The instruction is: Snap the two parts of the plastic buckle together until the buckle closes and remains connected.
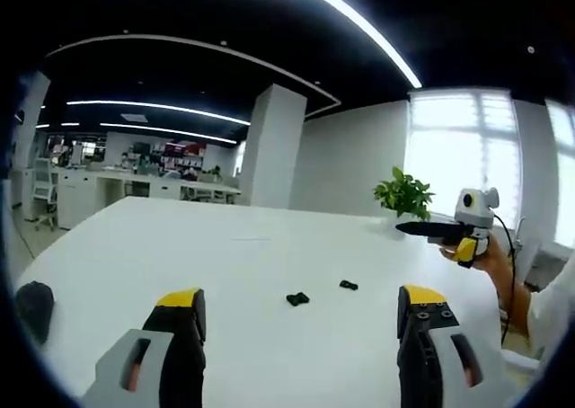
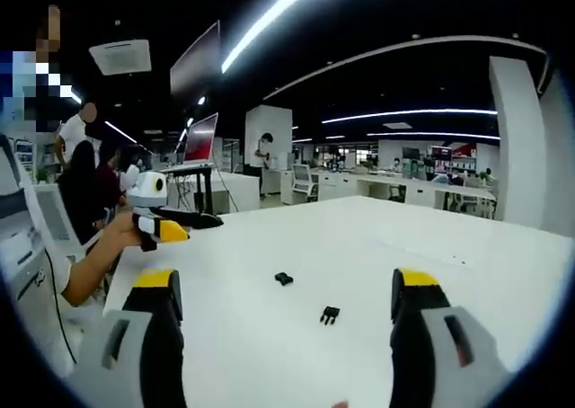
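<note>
Black buckle parts (image 1: 297, 297) (image 1: 349, 285) apart on white table (image 1: 225, 255); both claws (image 1: 301, 323) (image 2: 286, 314) wide, holding nothing.

The left claw (image 1: 300, 314) holds its two yellow-tipped jaws wide apart with nothing between them, raised above the desk (image 1: 225, 264). The right claw (image 2: 287, 296) is likewise spread and empty. In the left gripper view the right claw comes in from the right, gripped in the person's hand (image 1: 490, 255); in the right gripper view a hand (image 2: 117, 233) holds the left claw at the left.
</note>
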Demonstrator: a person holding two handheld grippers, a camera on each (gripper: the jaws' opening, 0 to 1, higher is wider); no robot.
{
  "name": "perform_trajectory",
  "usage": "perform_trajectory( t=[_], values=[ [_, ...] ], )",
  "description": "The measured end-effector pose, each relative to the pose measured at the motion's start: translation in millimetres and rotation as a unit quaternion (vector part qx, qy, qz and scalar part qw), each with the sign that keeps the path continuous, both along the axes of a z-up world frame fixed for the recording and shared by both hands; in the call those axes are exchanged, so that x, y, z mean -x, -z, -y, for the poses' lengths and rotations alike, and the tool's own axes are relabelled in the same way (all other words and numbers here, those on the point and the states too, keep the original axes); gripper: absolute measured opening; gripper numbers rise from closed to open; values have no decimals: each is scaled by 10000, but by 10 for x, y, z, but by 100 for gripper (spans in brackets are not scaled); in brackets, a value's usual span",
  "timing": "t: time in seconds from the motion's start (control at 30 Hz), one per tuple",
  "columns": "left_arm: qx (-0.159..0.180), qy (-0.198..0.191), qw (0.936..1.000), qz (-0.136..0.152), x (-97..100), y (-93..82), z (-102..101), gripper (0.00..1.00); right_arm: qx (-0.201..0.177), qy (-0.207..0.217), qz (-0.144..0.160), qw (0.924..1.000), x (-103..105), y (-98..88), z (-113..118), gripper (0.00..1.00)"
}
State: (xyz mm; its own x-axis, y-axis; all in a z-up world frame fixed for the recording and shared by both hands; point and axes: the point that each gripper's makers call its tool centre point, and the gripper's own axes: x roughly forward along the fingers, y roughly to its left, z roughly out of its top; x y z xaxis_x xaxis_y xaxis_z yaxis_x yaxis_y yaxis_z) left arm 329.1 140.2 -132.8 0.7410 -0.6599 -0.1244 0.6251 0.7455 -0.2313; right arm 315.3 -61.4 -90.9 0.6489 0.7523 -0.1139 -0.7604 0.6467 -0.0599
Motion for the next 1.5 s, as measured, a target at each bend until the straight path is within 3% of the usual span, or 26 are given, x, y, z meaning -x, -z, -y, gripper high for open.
perform_trajectory(
  t=[0.27,0.73,0.97,1.5],
  values=[
    [-150,20,9999,-15,-23,62,71,90,-16,-268,-56,9996,-134,11,-109,98],
    [-97,65,9999,-89,-44,160,114,92,83,-679,-155,9975,-365,118,-364,100],
    [-86,86,9999,-108,-34,188,126,93,378,-886,-250,9950,-418,232,-524,100],
    [-163,78,9997,-186,-41,238,141,93,257,-1144,-660,9909,-675,546,-900,99]
  ],
)
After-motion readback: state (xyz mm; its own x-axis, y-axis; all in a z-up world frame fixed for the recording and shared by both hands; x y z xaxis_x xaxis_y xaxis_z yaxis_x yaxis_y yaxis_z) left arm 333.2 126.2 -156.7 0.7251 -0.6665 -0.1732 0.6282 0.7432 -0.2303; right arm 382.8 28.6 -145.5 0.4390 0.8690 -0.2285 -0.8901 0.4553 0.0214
